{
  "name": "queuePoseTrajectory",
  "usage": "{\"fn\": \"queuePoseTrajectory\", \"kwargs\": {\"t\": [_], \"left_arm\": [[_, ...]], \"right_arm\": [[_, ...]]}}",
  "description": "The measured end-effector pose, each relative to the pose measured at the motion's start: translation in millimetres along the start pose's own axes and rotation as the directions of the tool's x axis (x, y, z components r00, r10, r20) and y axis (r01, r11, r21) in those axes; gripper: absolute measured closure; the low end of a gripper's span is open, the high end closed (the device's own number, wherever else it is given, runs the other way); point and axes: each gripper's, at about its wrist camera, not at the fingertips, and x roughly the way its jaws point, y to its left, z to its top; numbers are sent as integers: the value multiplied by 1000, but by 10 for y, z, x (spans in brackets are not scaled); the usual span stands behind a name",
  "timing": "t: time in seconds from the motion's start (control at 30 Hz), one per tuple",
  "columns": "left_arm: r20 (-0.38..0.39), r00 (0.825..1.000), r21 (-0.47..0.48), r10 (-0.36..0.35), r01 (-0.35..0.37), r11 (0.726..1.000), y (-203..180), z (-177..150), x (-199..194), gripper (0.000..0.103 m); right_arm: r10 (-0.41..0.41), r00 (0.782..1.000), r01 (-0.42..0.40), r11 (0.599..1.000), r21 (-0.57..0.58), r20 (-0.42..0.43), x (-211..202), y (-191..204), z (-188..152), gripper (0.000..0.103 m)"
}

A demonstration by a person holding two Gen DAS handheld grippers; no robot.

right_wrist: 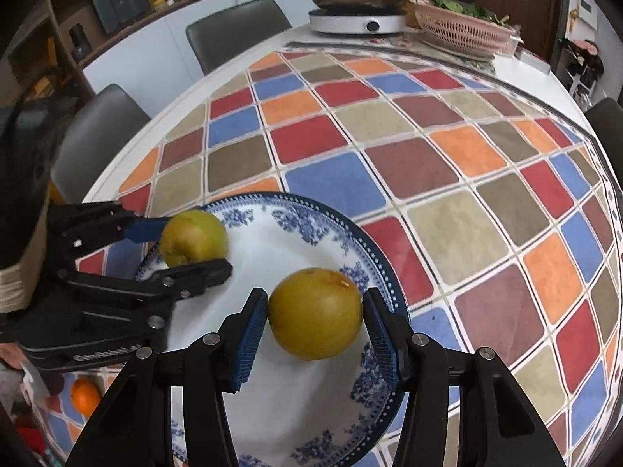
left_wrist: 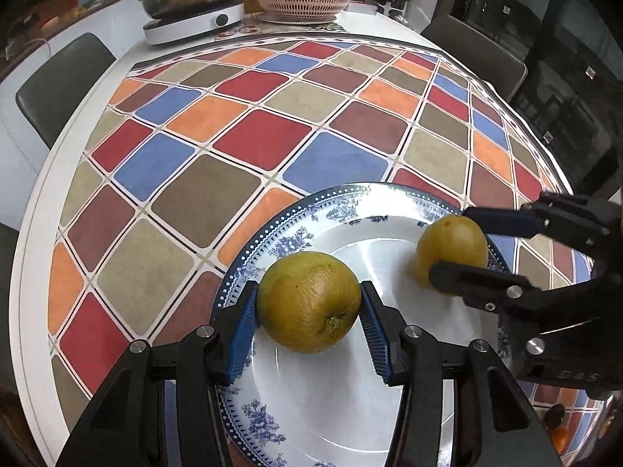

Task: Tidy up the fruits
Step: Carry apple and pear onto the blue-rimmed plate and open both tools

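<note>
Your left gripper (left_wrist: 309, 309) has its blue pads closed against both sides of a yellow-green fruit (left_wrist: 309, 301), jaws partly apart to the fruit's width, and it sits over the blue-and-white plate (left_wrist: 296, 229). Your right gripper (right_wrist: 315, 317) clamps a second yellow-green fruit (right_wrist: 315, 313) the same way, over the plate's other side. Both fruits hang low over the plate; you cannot tell whether they touch it, and an orange (right_wrist: 83, 397) lies on the checked tablecloth (right_wrist: 389, 136) beside the plate.
</note>
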Motion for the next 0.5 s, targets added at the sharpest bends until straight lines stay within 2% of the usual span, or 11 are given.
{"fn": "queuePoseTrajectory", "kwargs": {"t": [0.1, 0.17, 0.5], "left_arm": [[10, 1000, 0, 0, 0, 1000, -4, -24, -46, 50], [36, 999, 11, 15, -15, 1000, -27, -22, -139, 44], [126, 988, -9, 90, -90, 996, -126, -177, -718, 44]], "right_arm": [[-12, 1000, 12, 1000, -15, 17, -50, 27, 26, 51], [-15, 1000, 15, 1000, -9, 25, -87, 22, 24, 51], [-29, 995, 27, 1000, 15, 92, -469, 119, -97, 51]]}}
